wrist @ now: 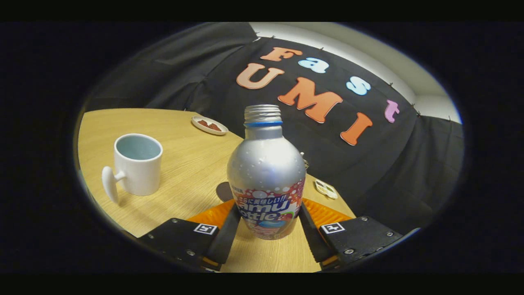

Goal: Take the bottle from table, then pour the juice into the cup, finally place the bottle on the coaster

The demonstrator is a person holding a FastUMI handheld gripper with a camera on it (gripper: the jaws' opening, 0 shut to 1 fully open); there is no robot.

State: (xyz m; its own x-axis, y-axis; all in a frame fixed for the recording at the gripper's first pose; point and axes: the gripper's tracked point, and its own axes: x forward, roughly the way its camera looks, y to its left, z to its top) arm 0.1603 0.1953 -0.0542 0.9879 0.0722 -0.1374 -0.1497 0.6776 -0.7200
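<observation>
A silver bottle [266,172] with a printed label and an uncapped threaded neck stands upright between my fingers over the wooden table [192,164]. My gripper [269,205] is shut on the bottle, one finger pressing each side of the label band. A white cup [138,164] stands to the left beyond the fingers with its handle turned toward me; its inside looks empty. A dark round patch [224,191] lies on the table just behind the bottle's left side, partly hidden; I cannot tell whether it is a coaster or a shadow.
A small white dish [209,125] with reddish pieces sits near the table's far edge. A small white object [326,189] lies by the table's right edge, past the bottle. The black cloth wall hangs close behind the table.
</observation>
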